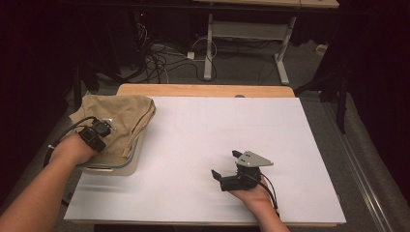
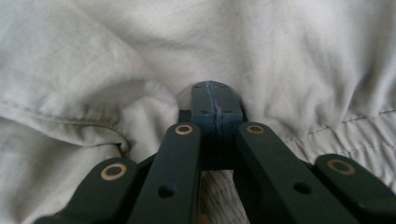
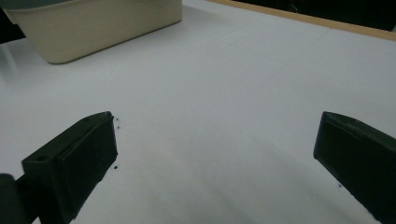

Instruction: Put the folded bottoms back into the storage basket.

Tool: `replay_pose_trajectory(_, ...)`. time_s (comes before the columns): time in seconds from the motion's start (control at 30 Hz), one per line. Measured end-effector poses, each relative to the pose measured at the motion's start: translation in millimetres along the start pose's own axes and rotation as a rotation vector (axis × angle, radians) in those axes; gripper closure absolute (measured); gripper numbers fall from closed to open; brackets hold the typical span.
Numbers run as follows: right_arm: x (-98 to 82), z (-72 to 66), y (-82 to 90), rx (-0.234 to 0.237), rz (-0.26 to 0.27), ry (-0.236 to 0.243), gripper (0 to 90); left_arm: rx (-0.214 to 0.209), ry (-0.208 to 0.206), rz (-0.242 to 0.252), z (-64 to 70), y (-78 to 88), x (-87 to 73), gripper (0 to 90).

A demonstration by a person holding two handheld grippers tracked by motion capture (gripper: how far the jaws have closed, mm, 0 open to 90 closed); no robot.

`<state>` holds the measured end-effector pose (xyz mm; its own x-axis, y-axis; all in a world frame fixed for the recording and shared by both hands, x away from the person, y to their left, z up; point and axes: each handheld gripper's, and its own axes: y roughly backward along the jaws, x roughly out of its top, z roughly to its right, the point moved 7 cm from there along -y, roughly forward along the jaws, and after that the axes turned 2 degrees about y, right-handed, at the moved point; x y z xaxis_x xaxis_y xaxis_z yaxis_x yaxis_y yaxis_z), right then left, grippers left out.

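Left hand (image 1: pixel 72 149): enters from the lower left of the high view and carries the left gripper over the near left part of the table.

Left gripper (image 2: pixel 216 95): jaws pressed flat together, tips pushed down into the cloth; the fabric dimples and folds around the tips. Whether a pinch of fabric lies between the pads cannot be told. In the high view the gripper (image 1: pixel 102 126) sits on top of the cloth, its cable looping back past the wrist.

Beige cloth (image 1: pixel 118 118): a crumpled garment with stitched seams, heaped directly beneath and ahead of the left gripper, draped over the far rim of the bin. In the left gripper view the fabric (image 2: pixel 93 70) surrounds the jaws on all sides.

Cream bin (image 1: pixel 126 163): a shallow plastic tub under the cloth, its near corner bare below the left hand. From the right gripper it stands far ahead and off to the left (image 3: pixel 93 28), well apart.

White tabletop (image 1: pixel 217 145): a bare sheet lying between the two grippers, with a wooden edge at the far side.

Right gripper (image 1: pixel 230 168): jaws spread wide with nothing between them, held low over the white surface, tips (image 3: pixel 215 154) pointing toward the bin.

Right hand (image 1: pixel 251 195): comes in from the bottom edge, behind its gripper.
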<state>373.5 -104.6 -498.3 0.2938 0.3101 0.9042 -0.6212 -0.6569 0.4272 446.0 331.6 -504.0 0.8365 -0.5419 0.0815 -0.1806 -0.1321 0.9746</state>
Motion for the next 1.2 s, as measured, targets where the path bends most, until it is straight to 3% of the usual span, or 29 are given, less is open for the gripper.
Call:
replay_pose_trajectory(0.13, -8.2, -1.5, 8.7, -0.006, -0.011, 0.012, 0.2, -0.031, 0.030, 0.024, -0.9, 2.9, -0.7, 87.1)
replay_pose_trajectory(0.27, -8.6, -3.8, 16.2, -0.006, 0.005, 0.021, 0.2, -0.158, 0.097, 0.126, -2.9, 14.1, 1.6, 86.8)
replay_pose_trajectory(0.33, -7.2, -3.8, 17.3, -0.008, 0.015, 0.020, 0.2, -0.180, 0.143, 0.178, -8.0, 20.0, 3.2, 86.8)
replay_pose_trajectory(0.5, -5.4, -6.0, 19.6, -0.003, 0.028, 0.026, 0.2, -0.155, 0.215, 0.264, -25.7, 26.0, 11.0, 86.8)
replay_pose_trajectory(0.57, -3.9, -6.6, 20.4, -0.002, 0.037, 0.024, 0.2, -0.143, 0.222, 0.309, -31.7, 27.1, 16.2, 86.8)
replay_pose_trajectory(0.67, -2.1, -7.6, 21.4, 0.003, 0.047, 0.022, 0.2, -0.117, 0.263, 0.380, -42.2, 29.7, 29.7, 87.6)
replay_pose_trajectory(0.73, -0.8, -7.5, 22.3, 0.007, 0.057, 0.013, 0.2, -0.105, 0.284, 0.402, -47.2, 29.1, 38.9, 87.6)
replay_pose_trajectory(0.93, 2.9, -8.4, 24.6, 0.015, 0.082, 0.006, 0.2, -0.020, 0.398, 0.378, -62.7, 19.9, 63.6, 87.7)
replay_pose_trajectory(1.0, 3.5, -9.0, 24.6, 0.021, 0.086, 0.000, 0.2, 0.020, 0.395, 0.351, -66.7, 13.3, 72.4, 87.7)
replay_pose_trajectory(1.1, 4.8, -9.9, 24.5, 0.031, 0.093, -0.004, 0.2, 0.044, 0.401, 0.343, -70.2, 4.1, 81.3, 87.7)
replay_pose_trajectory(1.2, 6.3, -11.2, 25.4, 0.033, 0.099, -0.003, 0.2, 0.058, 0.406, 0.302, -71.1, -8.0, 87.1, 87.7)
